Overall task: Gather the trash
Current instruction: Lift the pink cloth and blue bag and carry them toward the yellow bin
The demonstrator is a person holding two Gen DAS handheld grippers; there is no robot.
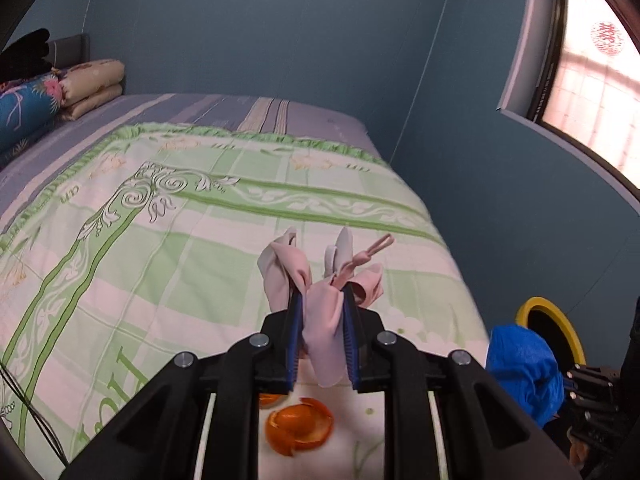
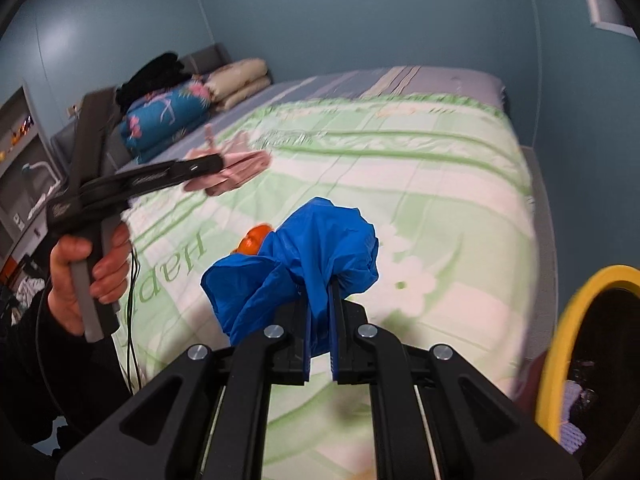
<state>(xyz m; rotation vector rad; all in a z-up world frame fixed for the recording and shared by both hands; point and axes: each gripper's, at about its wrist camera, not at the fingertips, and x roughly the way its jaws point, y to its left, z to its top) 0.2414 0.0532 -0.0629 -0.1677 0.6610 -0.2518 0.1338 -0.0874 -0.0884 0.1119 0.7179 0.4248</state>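
a crumpled pink cloth [image 1: 320,320] is clamped between the narrow jaws of the left gripper [image 1: 320,316], its loose ends sticking out past the fingertips, and is carried above the bed [image 1: 160,208]. a bunched blue plastic bag [image 2: 296,264] is pinched in the tightly closed right gripper [image 2: 320,312], also held off the green-and-white quilt [image 2: 400,168]. an orange peel [image 1: 300,426] is seen lying on the quilt near the bed's near edge, directly beneath the left gripper and apart from it. a yellow-rimmed bin [image 2: 560,360] is seen beside the bed's right edge, just to the right of the blue bag. the left gripper's handle is grasped by a hand [image 2: 80,280]. folded bedding [image 1: 60,92] is stacked at the far left corner.
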